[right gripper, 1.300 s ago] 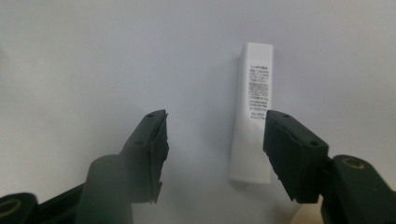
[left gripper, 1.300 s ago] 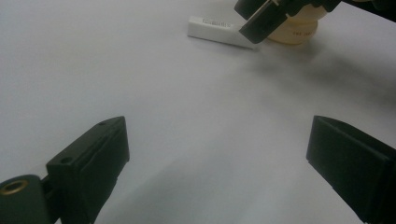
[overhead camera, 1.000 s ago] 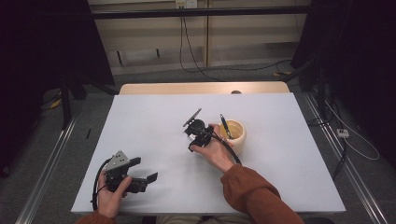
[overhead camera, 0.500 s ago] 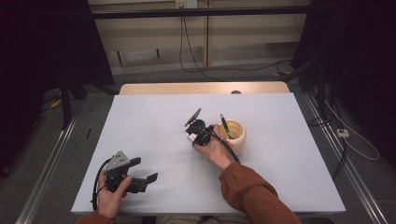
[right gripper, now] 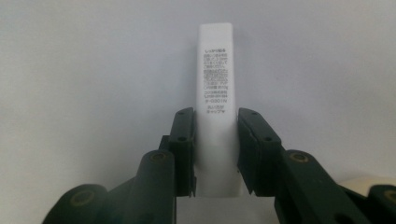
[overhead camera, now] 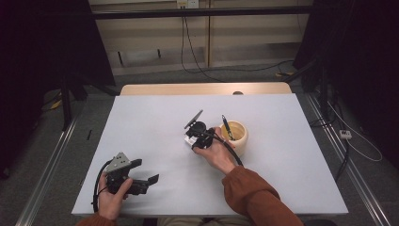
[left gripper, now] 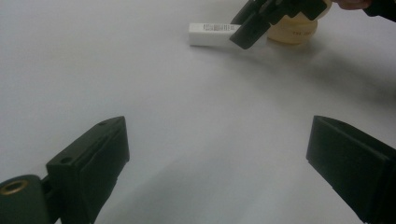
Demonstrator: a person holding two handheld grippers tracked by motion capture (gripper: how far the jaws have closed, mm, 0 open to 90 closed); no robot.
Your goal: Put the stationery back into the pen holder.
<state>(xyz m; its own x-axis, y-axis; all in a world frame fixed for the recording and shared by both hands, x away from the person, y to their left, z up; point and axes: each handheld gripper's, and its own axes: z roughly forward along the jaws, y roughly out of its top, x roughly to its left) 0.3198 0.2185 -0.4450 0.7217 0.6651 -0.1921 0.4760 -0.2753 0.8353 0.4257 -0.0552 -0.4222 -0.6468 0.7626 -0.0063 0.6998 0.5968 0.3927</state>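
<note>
Right gripper clamped, fingers just closed, on the near end of a white printed stick lying mid-desk left of the cream pen cup. Left gripper idle, fingers spread. End-only grip, likely to pivot or slip on lifting.

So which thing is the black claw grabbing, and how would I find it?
Look at the white table and find the round cream cup with a pen standing in it. Just left of the cup lies a small white stick with tiny printed writing, clamped between the jaws of the right gripper. It is the only long, flat-sided white thing there.
</note>
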